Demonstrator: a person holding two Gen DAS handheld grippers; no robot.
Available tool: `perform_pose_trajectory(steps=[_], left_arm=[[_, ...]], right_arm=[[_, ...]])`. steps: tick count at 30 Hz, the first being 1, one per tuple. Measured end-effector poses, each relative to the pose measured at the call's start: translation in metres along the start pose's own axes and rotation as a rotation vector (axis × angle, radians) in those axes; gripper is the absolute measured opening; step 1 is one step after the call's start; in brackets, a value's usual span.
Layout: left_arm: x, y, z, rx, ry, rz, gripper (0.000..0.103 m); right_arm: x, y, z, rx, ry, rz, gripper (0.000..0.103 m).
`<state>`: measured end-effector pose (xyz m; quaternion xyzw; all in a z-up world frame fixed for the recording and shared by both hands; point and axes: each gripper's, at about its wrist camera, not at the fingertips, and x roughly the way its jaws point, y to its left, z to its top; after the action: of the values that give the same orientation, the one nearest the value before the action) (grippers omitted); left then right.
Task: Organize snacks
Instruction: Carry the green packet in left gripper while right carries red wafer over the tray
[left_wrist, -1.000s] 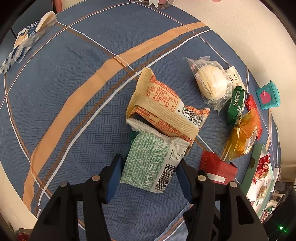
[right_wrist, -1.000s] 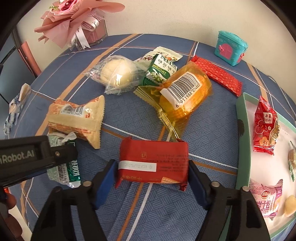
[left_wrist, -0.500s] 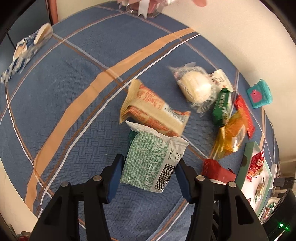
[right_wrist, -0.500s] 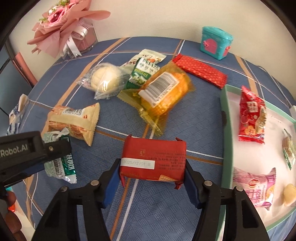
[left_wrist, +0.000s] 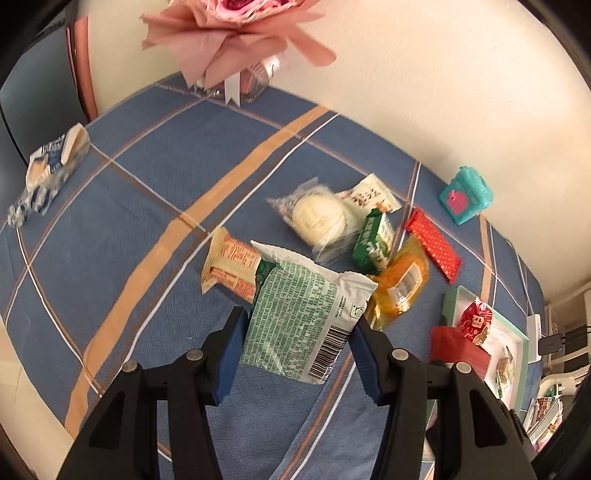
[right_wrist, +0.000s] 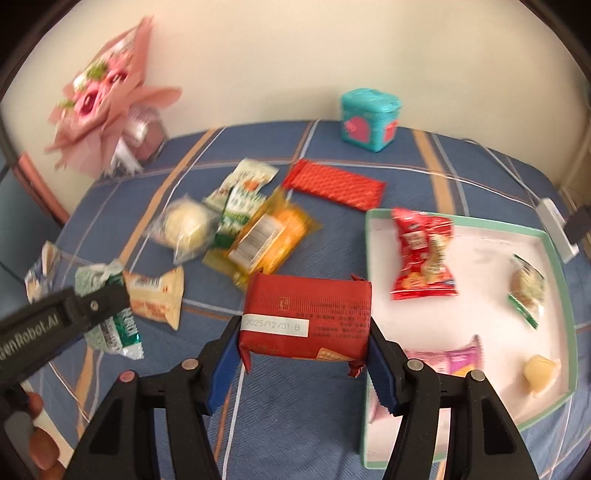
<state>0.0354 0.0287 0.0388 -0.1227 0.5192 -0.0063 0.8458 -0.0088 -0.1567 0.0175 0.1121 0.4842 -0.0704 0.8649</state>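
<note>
Left gripper (left_wrist: 297, 350): jaws clamped on the side edges of a green-and-white packet (left_wrist: 301, 319), which hangs clear of the blue checked tablecloth (left_wrist: 110, 221). Its long axis runs away from the camera, crimped end farthest and barcode end nearest. Judged light and soft — a crinkly film pillow pack that gives under the pads; the side-edge hold looks sound, though slick film could slip if the squeeze eases.

Right gripper (right_wrist: 301, 354): jaws have just been closing and now press on the short ends of a red packet (right_wrist: 306, 321), also lifted off the cloth, near the left rim of the mint-edged tray (right_wrist: 554, 258). Its long axis lies crosswise between the pads, date label facing up. Judged light but stiffer — a block-shaped pack, contents probably brittle, so a moderate squeeze suits it.

The tray sits at the right side of the table and already holds several snacks; more packets lie loose mid-table.
</note>
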Motion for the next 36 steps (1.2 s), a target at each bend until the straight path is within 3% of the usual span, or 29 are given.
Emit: perform_pose_trajectory(steps=[10,15,26,29,36], left_arm=[[0.000,-0.029,-0.010,0.085,-0.022,0.006,0.056],[-0.001,-0.062,-0.024,0.193,-0.031,-0.012,0.056],[-0.011,-0.149,-0.055,0.446,-0.096,-0.083,0.056],[-0.010,-0.177,-0.066,0.532,-0.129,-0.091,0.056],[0.011,-0.221,-0.079,0.654,-0.121,-0.110,0.056]], right_arm=[[-0.020,-0.054,0.011,0.119,-0.020,-0.080,0.065],[-0.022,-0.097,0.014,0.191,-0.024,-0.177,0.065],[-0.033,-0.201,0.005,0.442,-0.036,-0.285,0.065],[-0.038,-0.216,0.001,0.480,-0.042,-0.298,0.065],[-0.033,-0.231,0.000,0.508,-0.038,-0.295,0.065]])
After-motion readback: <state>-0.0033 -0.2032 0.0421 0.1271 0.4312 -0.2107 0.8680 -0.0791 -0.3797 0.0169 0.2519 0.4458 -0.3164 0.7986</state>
